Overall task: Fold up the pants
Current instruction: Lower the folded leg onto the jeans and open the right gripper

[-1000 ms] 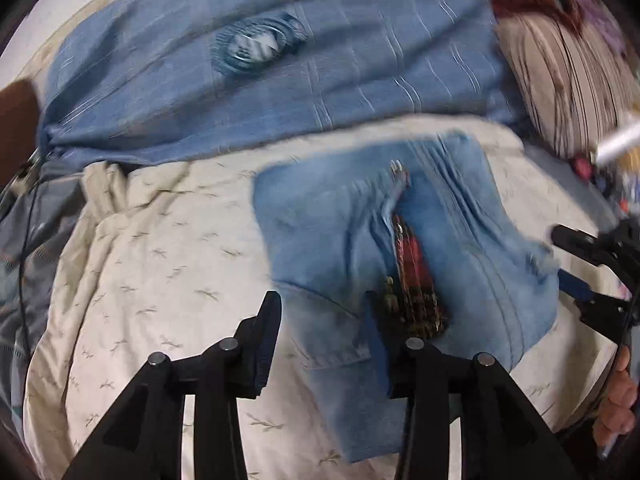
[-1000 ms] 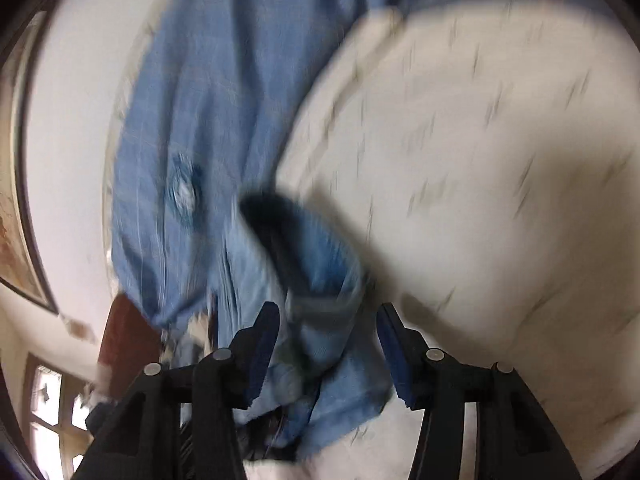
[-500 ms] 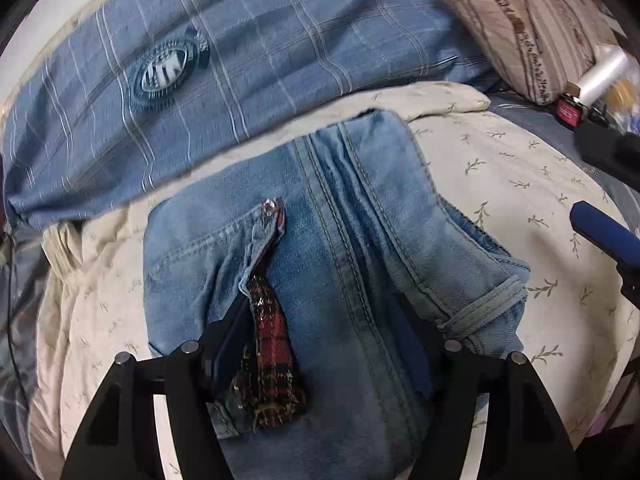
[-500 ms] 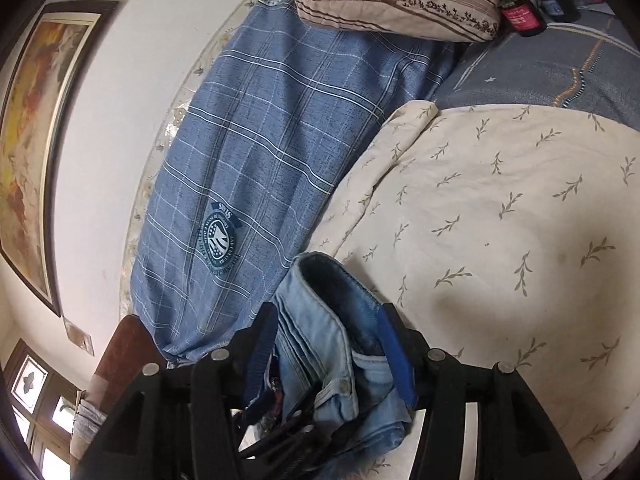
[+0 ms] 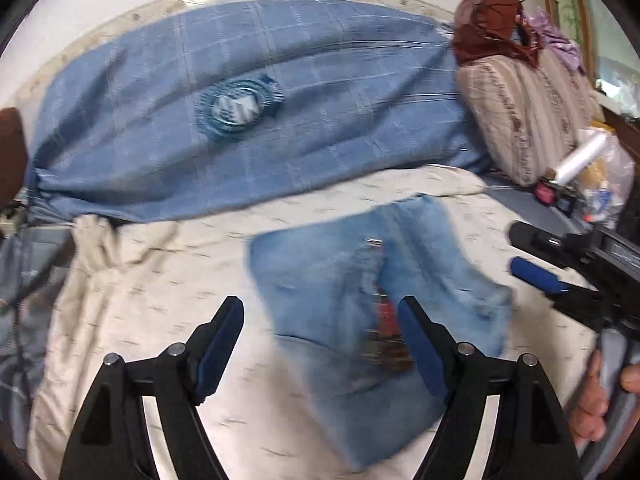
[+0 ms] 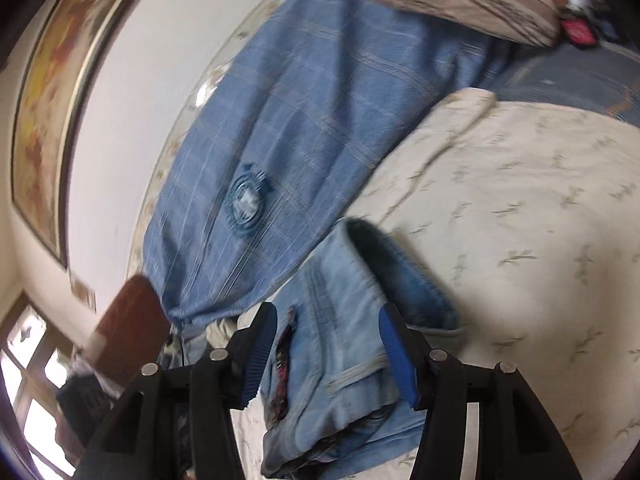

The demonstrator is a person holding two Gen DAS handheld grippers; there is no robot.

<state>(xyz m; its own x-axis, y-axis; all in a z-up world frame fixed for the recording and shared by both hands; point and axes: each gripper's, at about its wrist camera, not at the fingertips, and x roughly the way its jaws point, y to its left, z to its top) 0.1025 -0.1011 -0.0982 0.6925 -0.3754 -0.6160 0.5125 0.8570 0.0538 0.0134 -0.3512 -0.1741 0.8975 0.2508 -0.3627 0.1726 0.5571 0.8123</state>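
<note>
- Half a second ago your left gripper was low over the jeans with the denim between its jaws; now it has pulled back and up, its jaws stand wide apart and nothing is between them.
- Your right gripper has also let go: its jaws are apart, straddling the upper end of the bundle without pinching it. In the left wrist view you see it off to the right of the pants, apart from the cloth.
- The jeans now lie by themselves as a compact folded bundle on the cream leaf-print blanket of the bed, toward its right half, just below the blue checked bedcover and well short of the striped pillow.
- The red plaid lining at the open fly faces up, and one thick rolled edge stands proud at the bundle's far end.
- Both views are smeared by motion, so you cannot judge how square the edges are.
- Reading: with both tools released and backing away, the fold looks essentially finished. What may remain is pressing down that raised edge, which could spring open if left.
</note>
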